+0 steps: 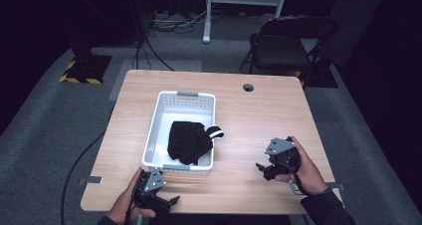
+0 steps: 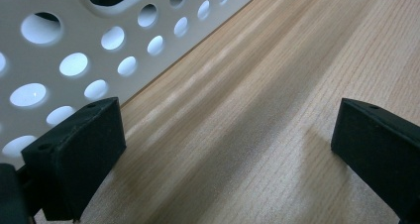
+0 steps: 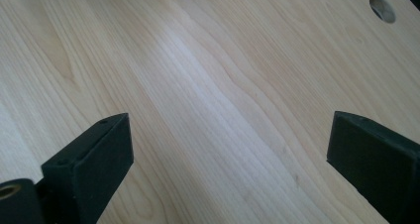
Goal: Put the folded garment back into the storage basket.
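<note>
Soft black folded cloth (image 1: 188,141) w/ white-banded cuff lies in my perforated white plastic basket (image 1: 154,126) on pale wood-grain surface (image 1: 259,120). Left hand-held gripper (image 1: 166,203) & right hand-held gripper (image 1: 263,169): both spread, holding nothing.

a light wooden table (image 1: 259,120) carries a white perforated basket (image 1: 155,120) left of its middle, near the front edge. a round cable hole (image 1: 248,87) sits by the far edge. the remaining tabletop shows bare wood grain.
</note>
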A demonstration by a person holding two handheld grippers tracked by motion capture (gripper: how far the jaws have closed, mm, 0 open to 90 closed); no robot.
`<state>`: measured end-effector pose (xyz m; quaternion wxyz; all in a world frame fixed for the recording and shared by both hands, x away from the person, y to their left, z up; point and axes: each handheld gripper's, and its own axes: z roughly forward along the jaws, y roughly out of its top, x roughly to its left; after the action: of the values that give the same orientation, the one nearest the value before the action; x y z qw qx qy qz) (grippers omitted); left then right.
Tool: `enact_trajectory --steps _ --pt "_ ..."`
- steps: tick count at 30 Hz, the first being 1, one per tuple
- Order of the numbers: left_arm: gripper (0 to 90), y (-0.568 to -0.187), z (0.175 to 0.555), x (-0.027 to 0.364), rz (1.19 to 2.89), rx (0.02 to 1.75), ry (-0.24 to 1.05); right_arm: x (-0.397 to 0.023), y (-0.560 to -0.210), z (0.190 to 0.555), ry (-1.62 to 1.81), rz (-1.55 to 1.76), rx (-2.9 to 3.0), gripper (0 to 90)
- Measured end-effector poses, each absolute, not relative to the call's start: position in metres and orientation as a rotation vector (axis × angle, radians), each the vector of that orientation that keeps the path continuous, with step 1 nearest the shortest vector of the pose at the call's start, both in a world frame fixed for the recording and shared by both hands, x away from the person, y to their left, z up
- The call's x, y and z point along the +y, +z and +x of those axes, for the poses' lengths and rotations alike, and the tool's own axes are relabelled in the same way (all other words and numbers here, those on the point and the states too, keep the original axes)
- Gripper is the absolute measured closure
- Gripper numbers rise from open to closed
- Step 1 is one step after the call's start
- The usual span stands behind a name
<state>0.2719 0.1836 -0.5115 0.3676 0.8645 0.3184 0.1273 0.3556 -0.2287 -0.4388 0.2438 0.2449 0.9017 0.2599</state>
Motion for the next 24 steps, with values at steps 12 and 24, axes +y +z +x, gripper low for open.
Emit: enact_trajectory --steps 12,24 --pt "0.2 -0.512 0.272 0.184 2.22 0.818 0.327 -0.259 -0.46 0.348 0.704 0.77 2.456 4.2" --pt "0.2 -0.511 0.272 0.184 2.221 0.819 0.327 -0.286 -0.471 0.337 0.722 0.874 2.436 4.2"
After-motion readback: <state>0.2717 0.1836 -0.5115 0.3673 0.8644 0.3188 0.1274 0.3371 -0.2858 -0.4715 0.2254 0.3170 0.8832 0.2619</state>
